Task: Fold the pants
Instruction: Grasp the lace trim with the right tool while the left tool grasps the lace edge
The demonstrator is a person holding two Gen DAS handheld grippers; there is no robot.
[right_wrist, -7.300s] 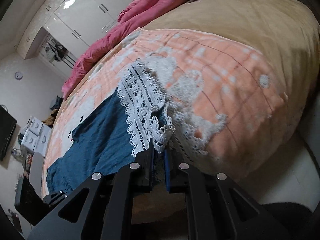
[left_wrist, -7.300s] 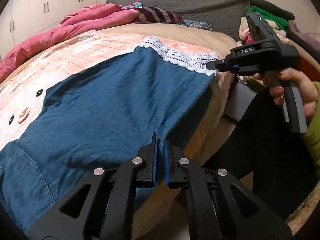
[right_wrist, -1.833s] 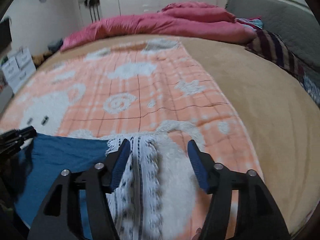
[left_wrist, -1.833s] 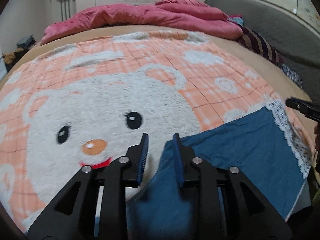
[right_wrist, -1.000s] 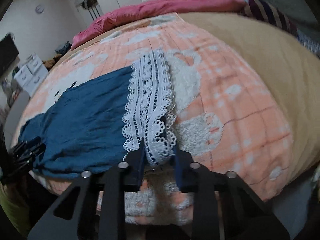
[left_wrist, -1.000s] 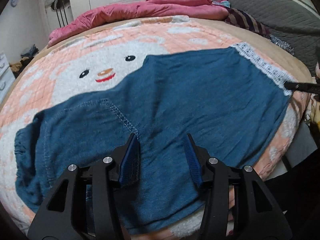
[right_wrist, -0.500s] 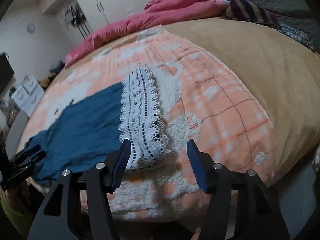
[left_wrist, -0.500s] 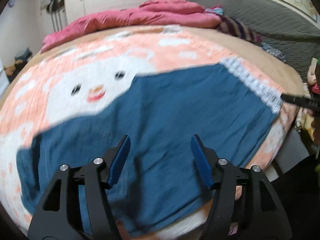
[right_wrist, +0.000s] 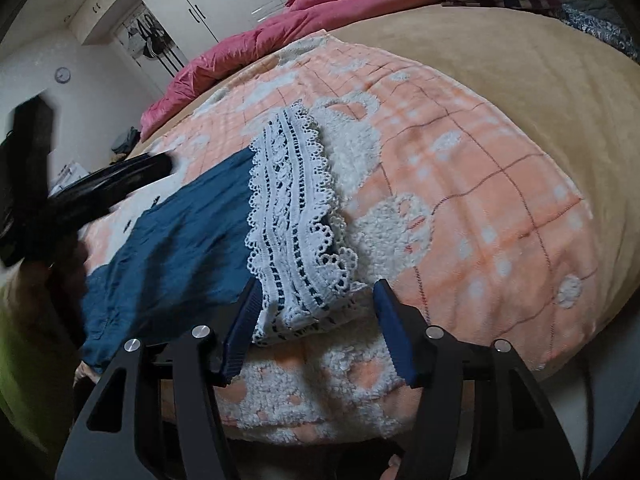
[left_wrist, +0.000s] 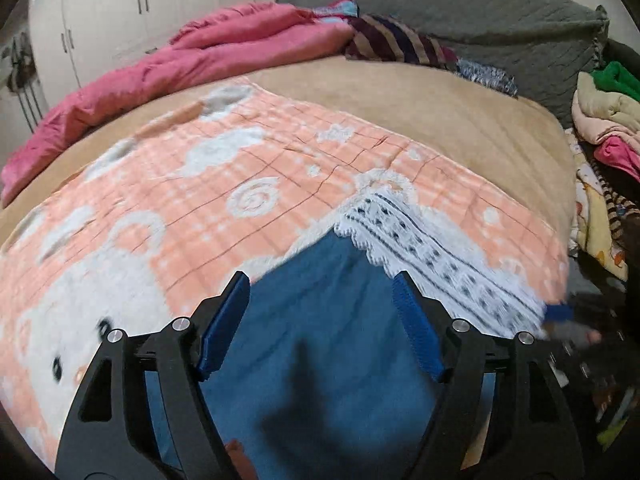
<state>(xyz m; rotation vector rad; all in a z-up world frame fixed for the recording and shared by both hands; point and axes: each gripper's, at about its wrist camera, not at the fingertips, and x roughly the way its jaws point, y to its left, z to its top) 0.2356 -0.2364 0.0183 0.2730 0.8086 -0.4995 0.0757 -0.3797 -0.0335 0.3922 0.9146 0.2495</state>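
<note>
Bedroom with white wardrobes (left_wrist: 140, 20), peach blanket (left_wrist: 240, 168) under blue pants (right_wrist: 180, 232), left gripper (left_wrist: 320, 312) fingers opening, right gripper (right_wrist: 316, 316) fingers closing around lace hem (right_wrist: 292, 216), ungripped.

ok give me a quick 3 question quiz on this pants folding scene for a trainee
1. True or false: the right gripper is clamped on the lace hem.
2. What lies directly under the blue pants?
A. bare mattress
B. peach bear blanket
C. pink duvet
3. Fill in: the lace on the hem is ____ in colour.

Key:
1. False. The lace sits between the closing jaws, but the pads do not press on it.
2. B, the peach bear blanket.
3. White.
</note>
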